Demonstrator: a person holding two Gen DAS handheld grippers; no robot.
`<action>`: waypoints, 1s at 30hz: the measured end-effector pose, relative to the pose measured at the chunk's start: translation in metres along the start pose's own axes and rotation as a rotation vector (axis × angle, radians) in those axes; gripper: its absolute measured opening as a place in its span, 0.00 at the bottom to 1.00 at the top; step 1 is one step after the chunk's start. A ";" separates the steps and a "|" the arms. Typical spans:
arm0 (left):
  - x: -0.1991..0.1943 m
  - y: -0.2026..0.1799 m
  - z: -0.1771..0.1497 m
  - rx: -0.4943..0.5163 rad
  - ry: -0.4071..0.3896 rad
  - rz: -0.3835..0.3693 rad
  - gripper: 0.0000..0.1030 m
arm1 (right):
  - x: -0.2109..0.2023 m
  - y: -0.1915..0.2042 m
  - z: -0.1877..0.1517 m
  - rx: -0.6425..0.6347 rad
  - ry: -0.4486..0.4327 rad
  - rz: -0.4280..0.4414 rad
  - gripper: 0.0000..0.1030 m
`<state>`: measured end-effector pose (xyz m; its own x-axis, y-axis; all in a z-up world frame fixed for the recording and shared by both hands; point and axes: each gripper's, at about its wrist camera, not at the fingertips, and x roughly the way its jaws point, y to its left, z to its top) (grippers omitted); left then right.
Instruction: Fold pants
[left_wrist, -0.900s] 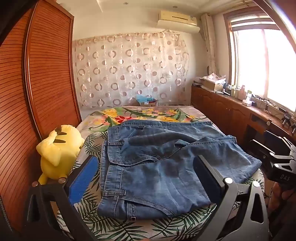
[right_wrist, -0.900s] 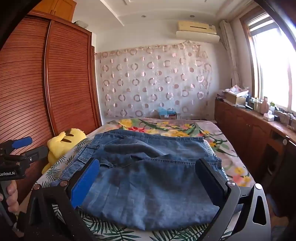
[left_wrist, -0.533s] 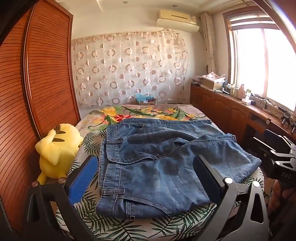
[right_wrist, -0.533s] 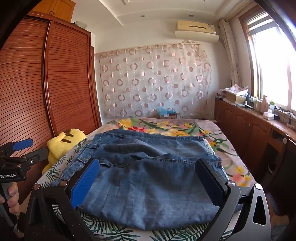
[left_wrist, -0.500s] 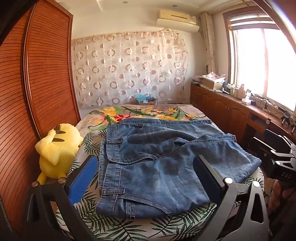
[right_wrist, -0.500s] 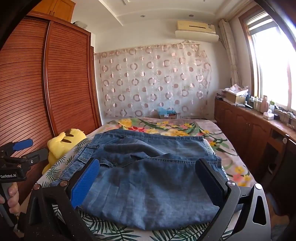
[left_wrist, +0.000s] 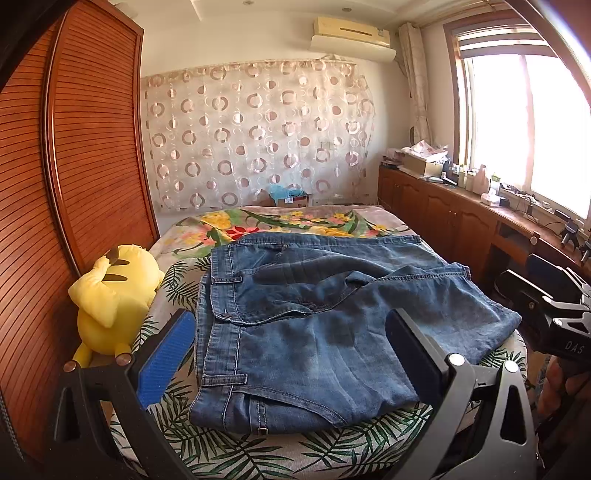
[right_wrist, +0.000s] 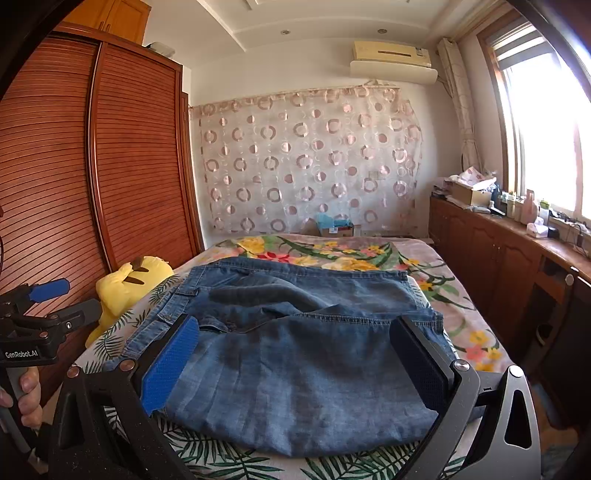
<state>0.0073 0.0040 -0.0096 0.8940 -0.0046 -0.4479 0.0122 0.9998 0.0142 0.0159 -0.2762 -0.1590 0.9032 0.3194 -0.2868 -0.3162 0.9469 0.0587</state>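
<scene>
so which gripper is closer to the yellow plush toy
Left. The left gripper hangs open at the bed's near edge, with the yellow plush toy just beyond its blue pad. The right gripper, also open, is farther along the jeans, away from the toy.

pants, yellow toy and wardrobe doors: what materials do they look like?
Pants: denim, matte faded blue, with visible weave, pale topstitching and belt loops.
Yellow toy: plush fabric, soft and matte, stuffed rounded shape; the fibre can't be told.
Wardrobe doors: reddish-brown wood or wood veneer, semi-gloss, with horizontal slats; solid or veneer is unclear.
</scene>
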 end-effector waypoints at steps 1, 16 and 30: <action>-0.001 0.000 0.000 0.000 0.000 0.000 1.00 | 0.000 0.000 0.000 0.000 -0.001 0.000 1.00; -0.006 -0.004 0.003 0.003 -0.001 -0.001 1.00 | -0.002 0.000 -0.001 -0.001 -0.008 0.003 1.00; -0.004 -0.008 0.001 0.009 -0.003 -0.003 1.00 | -0.003 0.001 -0.001 -0.002 -0.012 0.002 1.00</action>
<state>0.0037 -0.0039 -0.0068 0.8955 -0.0077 -0.4449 0.0191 0.9996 0.0213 0.0124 -0.2766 -0.1587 0.9062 0.3212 -0.2749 -0.3180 0.9463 0.0574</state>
